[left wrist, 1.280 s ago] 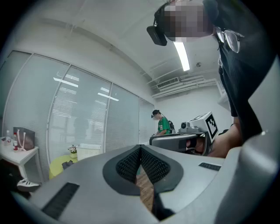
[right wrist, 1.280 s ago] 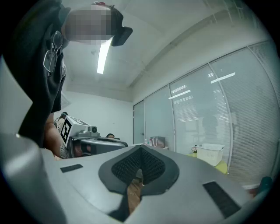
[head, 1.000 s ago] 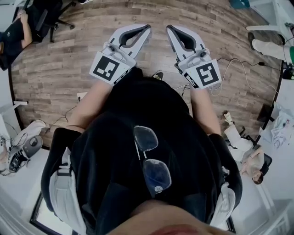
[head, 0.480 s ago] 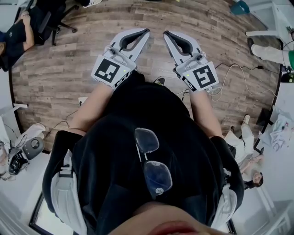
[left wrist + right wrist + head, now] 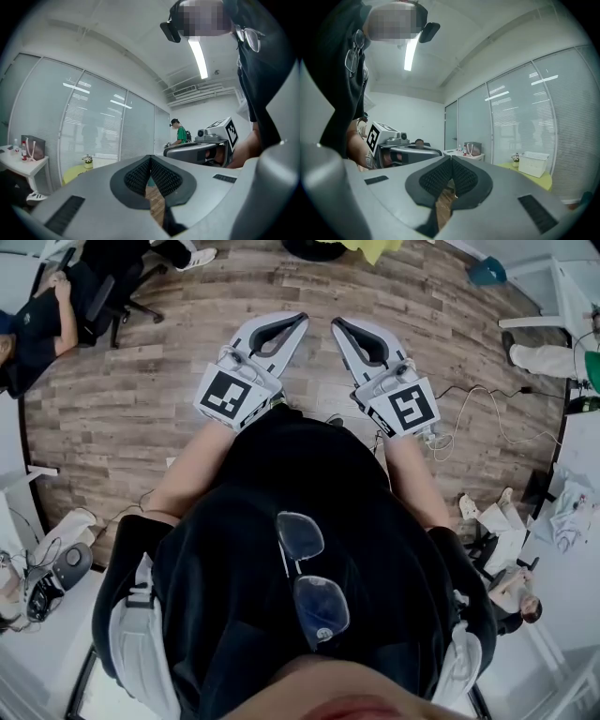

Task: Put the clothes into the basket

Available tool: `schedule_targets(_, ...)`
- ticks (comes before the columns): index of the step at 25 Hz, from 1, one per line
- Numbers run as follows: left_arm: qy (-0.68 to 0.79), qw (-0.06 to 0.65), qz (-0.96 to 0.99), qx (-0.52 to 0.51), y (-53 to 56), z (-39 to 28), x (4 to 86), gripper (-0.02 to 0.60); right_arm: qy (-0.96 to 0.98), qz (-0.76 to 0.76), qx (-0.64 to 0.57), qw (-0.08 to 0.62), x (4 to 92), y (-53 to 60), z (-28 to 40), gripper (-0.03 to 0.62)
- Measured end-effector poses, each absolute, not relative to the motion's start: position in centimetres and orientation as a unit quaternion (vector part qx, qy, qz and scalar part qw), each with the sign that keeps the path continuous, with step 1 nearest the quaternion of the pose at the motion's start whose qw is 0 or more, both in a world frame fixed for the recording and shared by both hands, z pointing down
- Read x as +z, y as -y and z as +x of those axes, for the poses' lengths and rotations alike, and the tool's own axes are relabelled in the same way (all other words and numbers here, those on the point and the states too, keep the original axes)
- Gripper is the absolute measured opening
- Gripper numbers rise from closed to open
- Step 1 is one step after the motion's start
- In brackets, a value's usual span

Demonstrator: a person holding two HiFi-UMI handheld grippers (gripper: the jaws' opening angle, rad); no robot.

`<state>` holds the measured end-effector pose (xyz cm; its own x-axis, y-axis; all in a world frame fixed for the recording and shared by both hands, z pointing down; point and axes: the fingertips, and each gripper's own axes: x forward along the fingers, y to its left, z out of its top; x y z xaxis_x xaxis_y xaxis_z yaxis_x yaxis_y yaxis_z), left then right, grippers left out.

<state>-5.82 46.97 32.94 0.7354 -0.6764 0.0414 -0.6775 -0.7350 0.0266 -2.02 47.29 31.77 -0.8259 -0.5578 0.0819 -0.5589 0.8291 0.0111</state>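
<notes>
Approach is what these views show: over the last second the wood floor (image 5: 141, 399) has slid under us, and an edge of the yellow-green surface (image 5: 375, 247), out of frame before, now shows at the top of the head view. We carry the left gripper (image 5: 298, 320) and the right gripper (image 5: 337, 324) side by side, level, pointing toward that surface and well short of it. Their pose has not changed.

Both stay closed. The left gripper's ribbed fingers (image 5: 136, 176) meet at the tips with nothing between them, and the right gripper's fingers (image 5: 466, 176) are pressed together in the same way, empty.

We take this to mean we are walking over with nothing in hand, so no garment has been picked up yet and the task proper lies ahead.

Counting what we can see:
- two grippers
- one yellow-green surface
- one white basket (image 5: 536, 163) standing on that surface
- one small flower pot (image 5: 516, 159) just beside the basket on the same surface
- three other people, as far as we can tell, all well away from the surface at the edges of the head view

Clothes: none in any view. We cannot tell where they lie. They may be on the yellow-green surface beyond what the cameras catch.
</notes>
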Motion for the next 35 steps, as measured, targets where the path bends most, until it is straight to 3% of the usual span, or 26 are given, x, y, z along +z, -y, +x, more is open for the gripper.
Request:
schedule_targets(9,0.356,0.021,0.934,0.014,-44.9,-9.3,33.1,0.009,0.954,0.297,0.006,0.036,31.6,-45.3,-5.8,0.025)
schedule_targets(20,0.363,0.015,0.931,0.025,-38.9,-9.2,33.5,0.009,0.956,0.292,0.005,0.018,32.2,-39.0,-5.8,0.025)
schedule_targets(35,0.369,0.015,0.929,0.038,-24.9,-4.2,33.5,0.009,0.958,0.287,0.014,0.012,32.2,-24.1,-0.5,0.025)
